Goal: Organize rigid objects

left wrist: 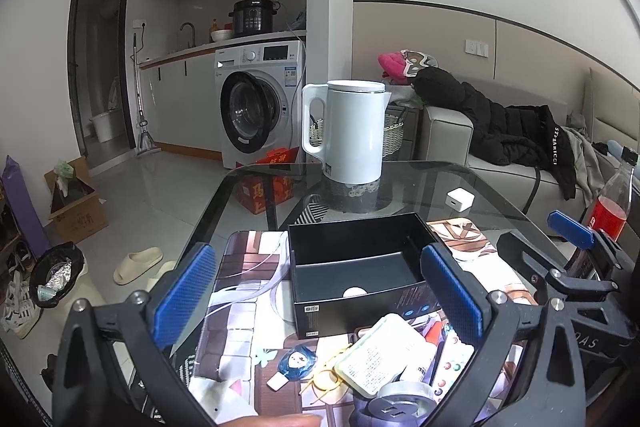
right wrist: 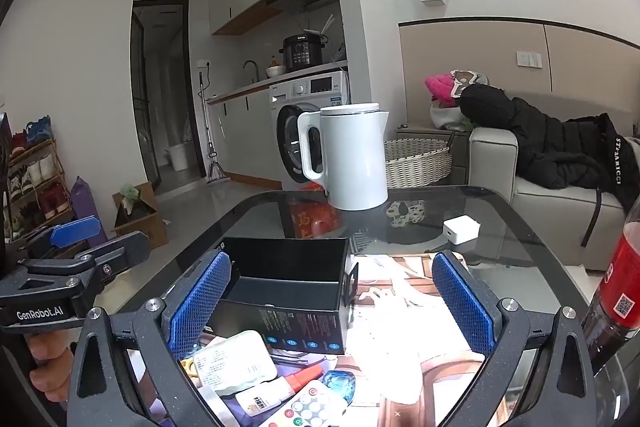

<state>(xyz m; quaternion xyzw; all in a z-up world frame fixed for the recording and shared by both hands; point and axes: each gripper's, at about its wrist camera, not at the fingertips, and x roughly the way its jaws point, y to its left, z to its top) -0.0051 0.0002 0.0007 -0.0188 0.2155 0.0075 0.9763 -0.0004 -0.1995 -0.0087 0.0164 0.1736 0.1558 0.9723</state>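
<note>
**Grippers wide apart over a cluttered glass table**

Clutter fills the near end of the glass table [left wrist: 400,187], lying on a printed mat [left wrist: 240,291]. An open black box [left wrist: 360,267] stands on the mat, farther in than the small items, and looks empty apart from a pale round patch on its floor.

Just nearer than the box lies a pale green flat case [left wrist: 380,355] with a printed label, resting on other small things. Beside it in the right wrist view are a red-capped tube [right wrist: 304,377], a white remote with coloured buttons [right wrist: 316,407] and a blue faceted trinket [right wrist: 340,385]. In the left wrist view a roll of silver tape [left wrist: 404,403] sits at the near edge, and a blue oval charm [left wrist: 298,363] lies left of the case.

The left gripper [left wrist: 320,299] hangs above this pile with its blue-padded jaws spread wide and nothing between them. The right gripper [right wrist: 332,307] is likewise spread wide and holds nothing; it hovers to the right of the left one.

Farther along the table stand a white kettle [left wrist: 352,131] and, to its right, a small white charger cube [left wrist: 459,198]. A bottle of red drink [right wrist: 616,291] stands at the right edge.
</note>
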